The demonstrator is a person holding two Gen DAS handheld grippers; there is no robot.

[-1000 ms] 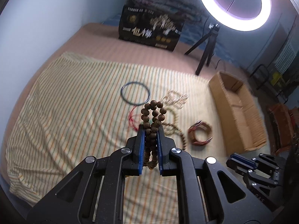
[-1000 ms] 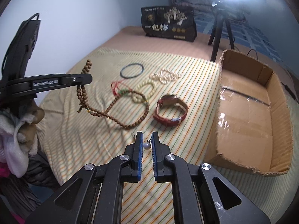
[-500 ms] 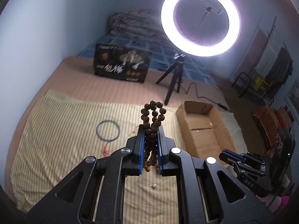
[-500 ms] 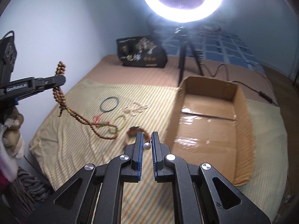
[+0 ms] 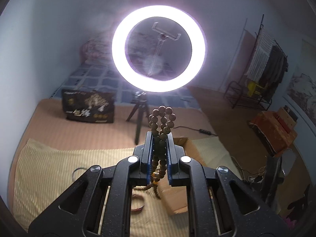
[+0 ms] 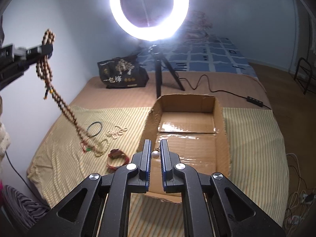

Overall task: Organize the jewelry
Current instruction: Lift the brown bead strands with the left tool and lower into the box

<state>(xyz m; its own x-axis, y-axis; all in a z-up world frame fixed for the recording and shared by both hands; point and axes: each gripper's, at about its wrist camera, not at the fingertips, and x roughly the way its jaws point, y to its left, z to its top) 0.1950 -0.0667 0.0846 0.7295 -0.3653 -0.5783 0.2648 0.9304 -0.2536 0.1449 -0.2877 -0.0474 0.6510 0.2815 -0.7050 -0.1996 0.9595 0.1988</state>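
Observation:
My left gripper [image 5: 159, 136] is shut on a long brown wooden bead necklace [image 5: 162, 118]. In the right wrist view that gripper [image 6: 46, 50] holds the necklace [image 6: 59, 100] high at the left, its loop swinging down over the striped cloth [image 6: 65, 148]. My right gripper [image 6: 155, 145] is shut on a pearl earring [image 6: 155, 154], above the near left part of the open cardboard box [image 6: 187, 122]. On the cloth lie a dark ring bangle [image 6: 94, 129], a pale bead bracelet [image 6: 116, 132], a green bead string [image 6: 101, 148] and a red watch [image 6: 116, 159].
A lit ring light [image 6: 149, 9] on a tripod [image 6: 160, 75] stands behind the box, with a black bag [image 6: 122, 74] to its left and a cable [image 6: 227, 92] on the bed. A clothes rack [image 5: 262, 75] and red box [image 5: 274, 130] are at the right.
Both grippers have lifted and tilted up. The necklace has come off the cloth and swings. My right gripper with the earring has moved right, over the box.

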